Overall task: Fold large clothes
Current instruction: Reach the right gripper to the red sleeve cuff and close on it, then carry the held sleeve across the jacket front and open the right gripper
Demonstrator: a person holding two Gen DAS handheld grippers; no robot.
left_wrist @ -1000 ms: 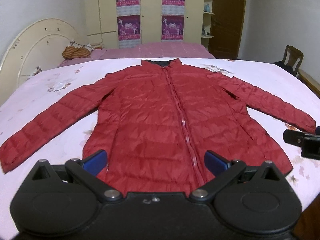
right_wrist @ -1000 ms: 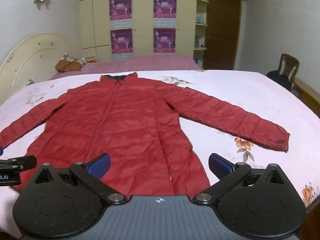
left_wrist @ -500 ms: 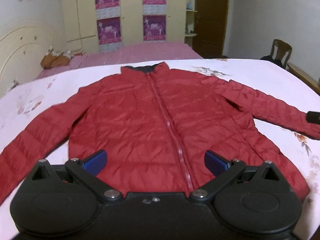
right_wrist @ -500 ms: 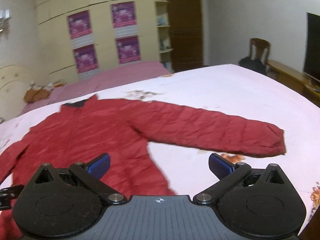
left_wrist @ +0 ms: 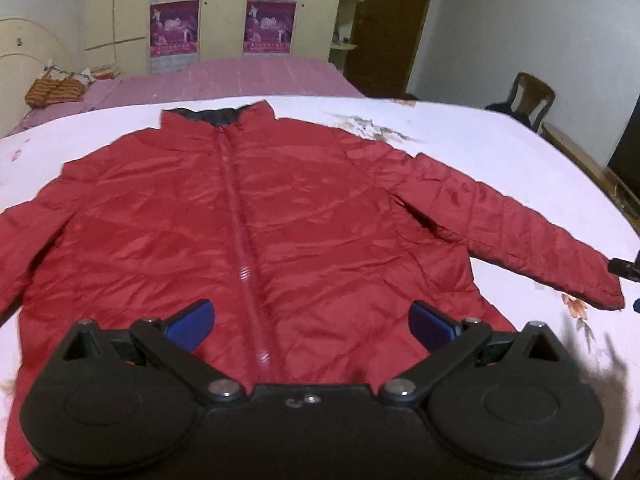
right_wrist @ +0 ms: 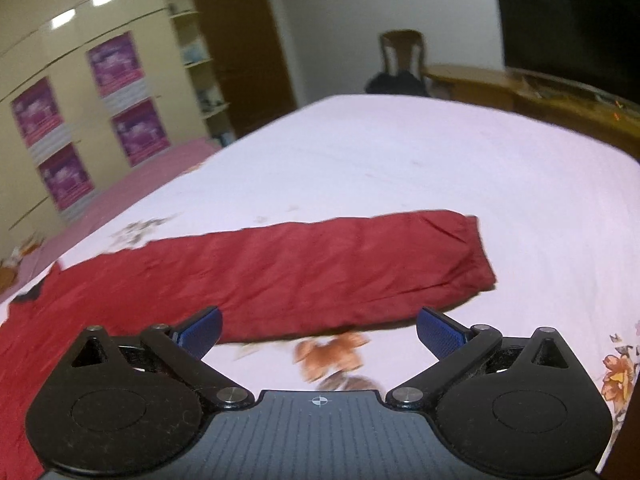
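Note:
A red puffer jacket [left_wrist: 280, 220] lies flat, front up and zipped, on a white floral bed sheet [left_wrist: 500, 148]. My left gripper [left_wrist: 310, 324] hovers open over the jacket's lower front, straddling the zipper. In the right wrist view the jacket's right sleeve [right_wrist: 320, 268] stretches across the sheet [right_wrist: 440, 160], its cuff [right_wrist: 472, 252] at the right. My right gripper [right_wrist: 318, 328] is open just short of the sleeve's near edge, nothing between its blue pads. The right gripper's tip [left_wrist: 624, 268] peeks in beside the cuff in the left wrist view.
A wardrobe with purple posters [left_wrist: 224, 24] stands beyond a pink bed [left_wrist: 240, 80]. A wooden chair [right_wrist: 400, 60] with a dark bag stands at the far right, next to a wooden side unit [right_wrist: 560, 96] and a dark screen [right_wrist: 568, 20].
Both grippers have swung right. The left one moved in over the jacket's body. The right one turned away from the body toward the right sleeve and came closer to it.

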